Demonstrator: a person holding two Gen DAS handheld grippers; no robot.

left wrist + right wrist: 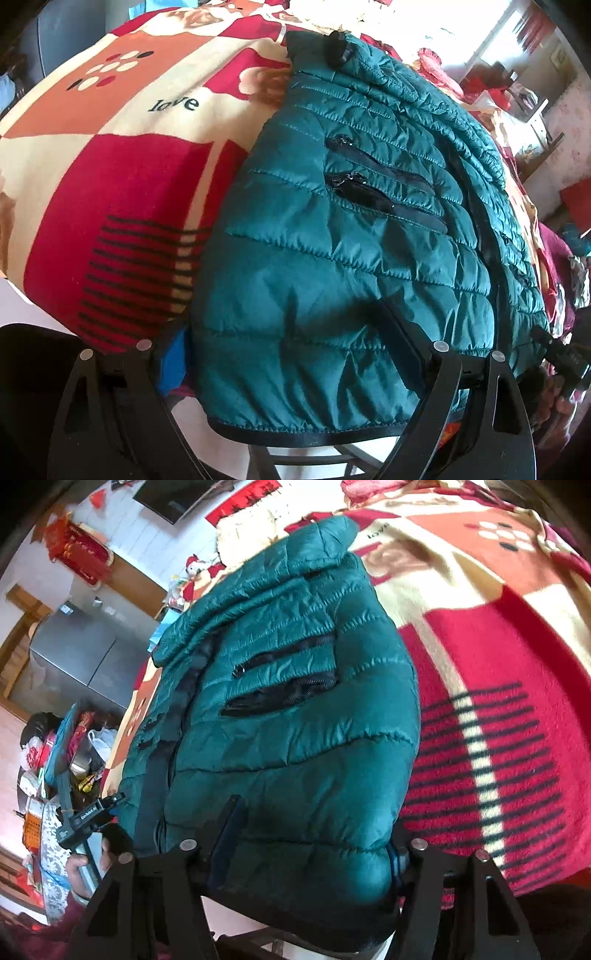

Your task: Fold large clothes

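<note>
A teal quilted jacket [332, 266] lies zipped up on a red, cream and orange blanket [122, 192], its black-trimmed hem hanging over the near edge. My left gripper [266, 328] stands wide open over the hem's left corner. Its right finger [402, 332] rests on the fabric and its left finger sits beside the blanket. In the right wrist view the jacket [295, 738] bulges between the fingers of my right gripper [314, 827]. Both pads press into its puffy right hem corner.
The blanket [498, 701] stretches far to the right of the jacket. A grey cabinet [74, 653] and a cluttered side table [55, 757] stand off to the left. A hand [83, 871] holds the other gripper's handle there. Shelves [535, 103] line the wall.
</note>
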